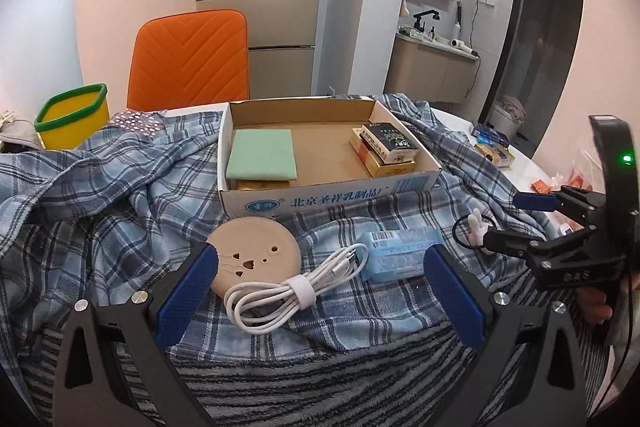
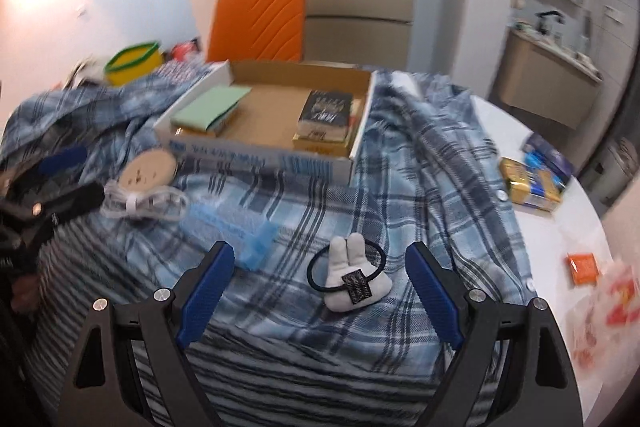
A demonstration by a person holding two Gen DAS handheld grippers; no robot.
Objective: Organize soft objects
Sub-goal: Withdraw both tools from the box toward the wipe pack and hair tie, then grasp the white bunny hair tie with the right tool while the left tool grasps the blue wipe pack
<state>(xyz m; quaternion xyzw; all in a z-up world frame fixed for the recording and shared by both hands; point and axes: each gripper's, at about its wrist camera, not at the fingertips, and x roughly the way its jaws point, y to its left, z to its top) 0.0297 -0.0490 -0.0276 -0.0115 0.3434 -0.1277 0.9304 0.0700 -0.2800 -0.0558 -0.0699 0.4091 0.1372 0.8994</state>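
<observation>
A coiled white cable (image 1: 294, 287) lies on the blue plaid shirt (image 1: 100, 211), between the open jaws of my left gripper (image 1: 320, 267). A beige round disc (image 1: 256, 251) and a light blue tissue pack (image 1: 404, 251) lie beside it. My right gripper (image 2: 320, 261) is open, with a plush rabbit hair tie (image 2: 350, 277) lying between its fingers on the shirt (image 2: 420, 163). An open cardboard box (image 1: 328, 187) behind holds a green cloth (image 1: 262, 153) and small packs (image 1: 386, 147). The right gripper shows in the left wrist view (image 1: 516, 223); the box shows in the right wrist view (image 2: 264, 159).
A yellow bin with a green rim (image 1: 72, 119) stands at far left, an orange chair (image 1: 192, 59) behind the table. Gold and blue packs (image 2: 536, 179) and an orange packet (image 2: 584, 267) lie on the white table (image 2: 560, 227) at right. A striped fleece (image 1: 320, 387) covers the near edge.
</observation>
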